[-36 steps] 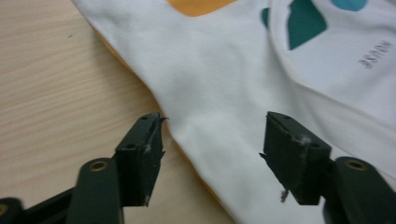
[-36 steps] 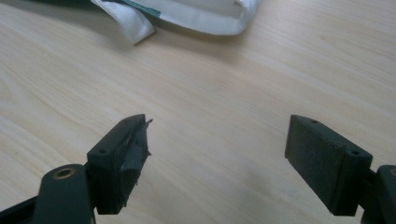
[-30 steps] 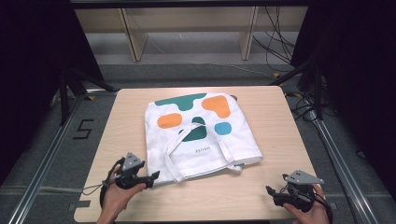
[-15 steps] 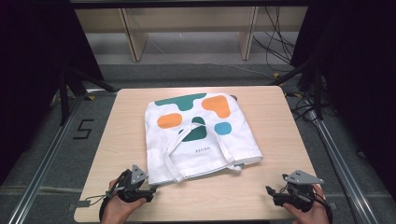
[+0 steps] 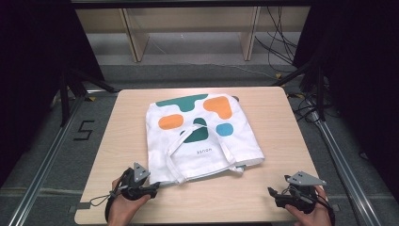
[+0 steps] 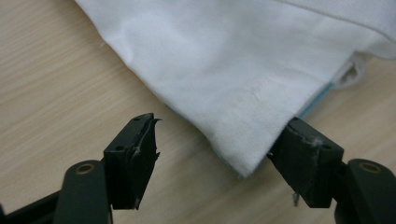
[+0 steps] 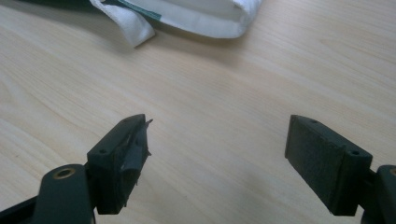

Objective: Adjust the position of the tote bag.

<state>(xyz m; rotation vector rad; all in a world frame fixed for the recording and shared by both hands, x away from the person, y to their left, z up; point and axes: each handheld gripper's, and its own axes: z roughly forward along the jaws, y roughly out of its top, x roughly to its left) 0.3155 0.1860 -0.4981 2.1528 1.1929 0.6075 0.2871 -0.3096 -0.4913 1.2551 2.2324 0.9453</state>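
Observation:
A white tote bag [image 5: 202, 136] with teal, orange and blue shapes lies flat on the wooden table [image 5: 282, 117], its handles resting on top. My left gripper [image 5: 153, 188] sits at the bag's near-left corner. In the left gripper view that white corner [image 6: 243, 70] pokes in between the jaws of the left gripper [image 6: 219, 135], which have just been opening and are not pressing on it. Near the table's front right edge my right gripper [image 5: 274, 194] stands open over bare wood. In the right gripper view the bag's edge [image 7: 196, 14] lies well beyond the right gripper [image 7: 218, 128].
Bare wood surrounds the bag on all sides. The table's front edge runs just behind both hands. Dark floor, metal rails and cables [image 5: 282, 47] lie beyond the table, with a wooden shelf frame [image 5: 188, 23] at the back.
My left gripper has shifted slightly towards the table's front edge and in to the bag's near-left corner. The right gripper and the bag have stayed put.

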